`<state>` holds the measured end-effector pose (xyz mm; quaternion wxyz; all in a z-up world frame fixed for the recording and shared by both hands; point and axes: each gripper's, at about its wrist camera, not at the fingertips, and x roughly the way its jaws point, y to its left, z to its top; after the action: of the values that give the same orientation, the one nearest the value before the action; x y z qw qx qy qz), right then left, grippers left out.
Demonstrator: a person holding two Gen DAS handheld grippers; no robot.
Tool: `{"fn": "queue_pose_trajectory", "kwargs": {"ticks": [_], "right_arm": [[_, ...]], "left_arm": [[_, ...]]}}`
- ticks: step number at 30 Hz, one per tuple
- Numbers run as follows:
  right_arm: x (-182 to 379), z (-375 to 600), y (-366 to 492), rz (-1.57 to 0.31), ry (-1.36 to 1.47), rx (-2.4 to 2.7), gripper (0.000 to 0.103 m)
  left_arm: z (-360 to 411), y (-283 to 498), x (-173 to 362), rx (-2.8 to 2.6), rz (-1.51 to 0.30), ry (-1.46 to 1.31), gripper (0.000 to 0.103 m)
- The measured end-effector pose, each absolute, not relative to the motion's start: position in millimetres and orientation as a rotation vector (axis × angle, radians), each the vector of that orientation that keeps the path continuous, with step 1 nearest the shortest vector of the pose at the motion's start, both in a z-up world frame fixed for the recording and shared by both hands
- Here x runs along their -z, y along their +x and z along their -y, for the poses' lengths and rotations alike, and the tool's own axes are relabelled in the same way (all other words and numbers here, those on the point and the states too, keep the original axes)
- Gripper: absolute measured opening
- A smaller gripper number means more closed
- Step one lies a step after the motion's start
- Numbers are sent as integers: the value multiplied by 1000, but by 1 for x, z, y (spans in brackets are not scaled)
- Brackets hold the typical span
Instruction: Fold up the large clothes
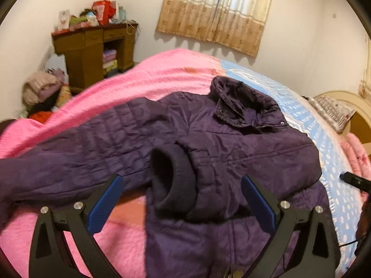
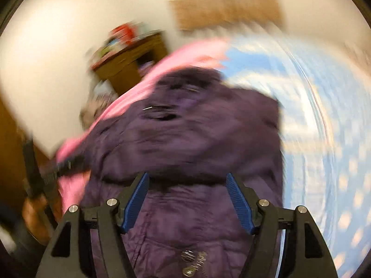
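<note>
While both grippers stand wide and empty — left gripper [image 1: 182, 199] straddling a dark cuff [image 1: 171, 180], right gripper [image 2: 187, 199] over the front — the purple jacket [image 1: 231, 143] lies spread on the pink-and-blue bed [image 1: 162, 76].

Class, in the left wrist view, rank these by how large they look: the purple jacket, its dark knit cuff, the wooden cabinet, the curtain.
1. purple jacket
2. curtain
3. wooden cabinet
4. dark knit cuff
The cuff sits nearest the camera, so it looks inflated; cabinet versus cuff is unsure.
</note>
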<state>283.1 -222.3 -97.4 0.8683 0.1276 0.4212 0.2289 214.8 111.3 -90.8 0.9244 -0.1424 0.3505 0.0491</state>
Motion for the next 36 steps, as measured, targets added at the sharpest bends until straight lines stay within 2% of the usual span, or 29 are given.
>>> {"fn": "queue_pose_trajectory", "kwargs": {"ticks": [4,8,10,11,12,13,18,20,25,28,29,31,32,34,35,36], "right_arm": [[140,250,314,-954,528,-479,70],[163,239,337,-955,619,-501,70],[178,232,351,-975,679,-480,70],[181,231,356,-968,683,-452,64],[181,232,358,-945,674,-423,47],[177,233,358,-909,667,-418,6],[139,248,327,-780,568,-429,5],[139,260,320,-804,560,-429,5],[184,269,328,-957,513,-379,5],[181,271,324,-943,492,-398,9],[179,272,325,-949,492,-393,20],[168,279,315,-946,485,-352,36],[161,281,309,-925,464,-329,40],[139,282,295,-839,371,-255,40],[125,279,288,-791,330,-242,40],[114,275,286,-757,310,-252,40]], "left_arm": [[-112,230,109,-57,-791,-348,74],[-115,229,114,-29,-790,-410,70],[-115,231,114,10,-793,-434,58],[-114,232,114,23,-793,-443,54],[-112,232,113,40,-789,-445,38],[-109,233,111,62,-789,-440,25],[-85,214,86,102,-768,-381,22],[-78,206,84,117,-787,-371,22],[-70,207,114,98,-859,-369,23],[-69,193,111,94,-840,-361,23],[-69,186,107,91,-832,-354,24],[-71,170,94,84,-799,-327,33],[-71,166,89,72,-782,-309,35],[-72,158,75,34,-728,-278,48],[-72,155,69,20,-697,-262,50],[-71,154,64,-3,-670,-244,59]]}}
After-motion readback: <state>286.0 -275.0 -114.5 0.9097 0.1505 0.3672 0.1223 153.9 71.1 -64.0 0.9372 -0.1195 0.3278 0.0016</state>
